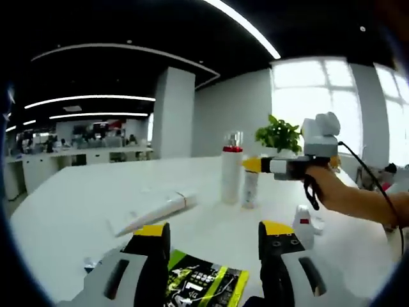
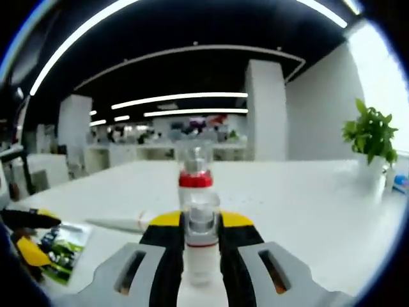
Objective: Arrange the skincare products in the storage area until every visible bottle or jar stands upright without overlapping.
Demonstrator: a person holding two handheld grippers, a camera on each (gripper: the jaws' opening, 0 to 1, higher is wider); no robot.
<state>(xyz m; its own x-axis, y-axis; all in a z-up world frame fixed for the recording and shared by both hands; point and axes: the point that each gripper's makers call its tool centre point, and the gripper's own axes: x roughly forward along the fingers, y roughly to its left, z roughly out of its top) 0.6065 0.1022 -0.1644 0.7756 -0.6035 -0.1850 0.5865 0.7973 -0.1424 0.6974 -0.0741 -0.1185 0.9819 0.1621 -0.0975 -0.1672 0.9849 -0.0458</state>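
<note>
On the white table [image 1: 83,211] stands a tall white bottle [image 1: 232,169] with a red band and a clear cap. Just to its right is a smaller clear-capped bottle [image 1: 250,188], upright, with my right gripper [image 1: 253,165] shut on it. In the right gripper view the small bottle [image 2: 201,240] sits between the jaws of my right gripper [image 2: 201,220], with the tall bottle [image 2: 195,174] behind it. A white tube [image 1: 156,214] lies flat. A small white bottle [image 1: 303,224] stands by my right jaw. My left gripper [image 1: 214,230] is open and holds nothing.
A green and black packet [image 1: 204,281] lies flat under my left jaws. A potted plant [image 1: 278,135] stands at the table's far side. A person's forearm [image 1: 354,195] reaches in from the right. Desks and a pillar are behind.
</note>
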